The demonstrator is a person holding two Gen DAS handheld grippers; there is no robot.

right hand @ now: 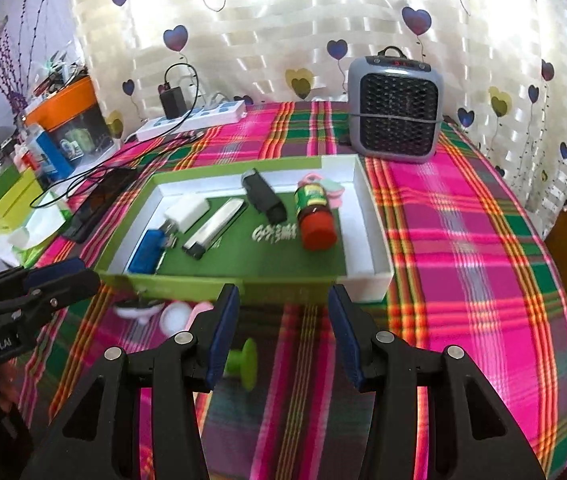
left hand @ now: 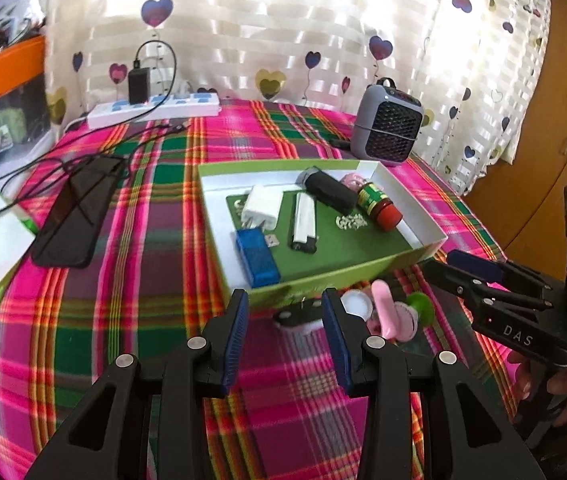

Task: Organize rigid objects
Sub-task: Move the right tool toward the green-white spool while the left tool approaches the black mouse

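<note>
Both tongs, left tongs [left hand: 285, 334] and right tongs [right hand: 283, 332], gape empty above the plaid surface [right hand: 463, 240]. Loose green piece [right hand: 245, 364] lies lower centre, just before the box [right hand: 203, 282]. We should descend squarely; the box wall crowds, but open room lies right.

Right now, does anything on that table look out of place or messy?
Yes. Most small things lie in the green box, but a few are left outside its near wall on the cloth: a green plastic piece, a white cap and a pink item. The red-capped bottle lies tipped over.
</note>
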